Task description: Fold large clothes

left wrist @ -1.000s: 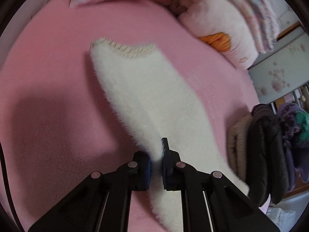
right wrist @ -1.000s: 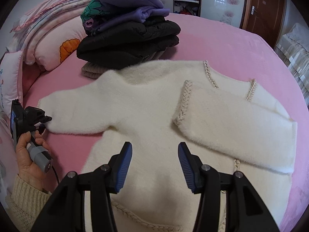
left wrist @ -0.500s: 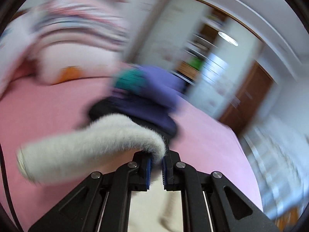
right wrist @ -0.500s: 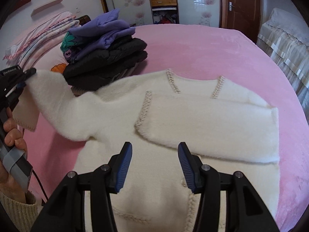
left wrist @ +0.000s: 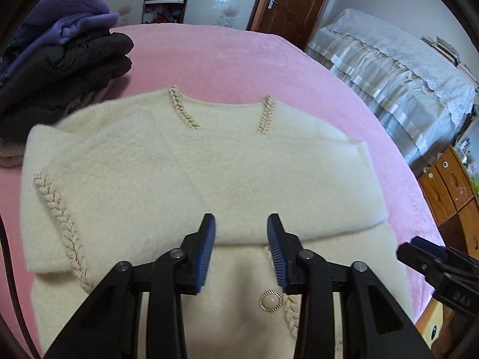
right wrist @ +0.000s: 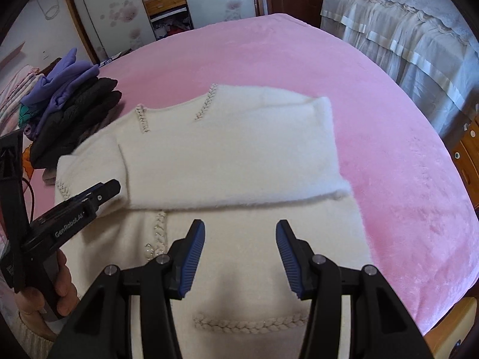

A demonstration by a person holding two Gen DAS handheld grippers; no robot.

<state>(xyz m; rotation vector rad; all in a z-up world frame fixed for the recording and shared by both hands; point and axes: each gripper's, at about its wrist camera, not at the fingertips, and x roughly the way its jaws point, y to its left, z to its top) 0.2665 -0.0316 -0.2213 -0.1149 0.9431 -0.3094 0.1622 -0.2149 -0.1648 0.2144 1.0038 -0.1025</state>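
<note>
**Sweater flat on bed, both sleeves across chest**

Sweater (left wrist: pixel 191 161), cream and fluffy, lies spread on the pink bed (left wrist: pixel 227 59), directly ahead of and beneath both pairs of fingers. Both sleeves are folded across the chest; the upper one runs across the body, its lower edge just ahead of the left gripper (left wrist: pixel 241 224). Braided trim marks the neckline beyond the fingers; one braided cuff (left wrist: pixel 60 218) lies left of the left gripper. A round gold-rimmed button (left wrist: pixel 271 300) sits on the front, below and between the left fingers.

Left gripper: fingers have just been opening, now stand apart, nothing between them, pads clear of the fabric.

Right gripper (right wrist: pixel 241 230): fingers apart, wider gap, nothing clamped, hovering over the lower front of the sweater. A braided pocket edge (right wrist: pixel 251 324) shows below its fingertips.

Stack of folded clothes (right wrist: pixel 71 110), dark with purple on top, lies far left beyond the fingers, beside the sweater's shoulder. A hand (right wrist: pixel 45 290) holds the left gripper's handle.
</note>
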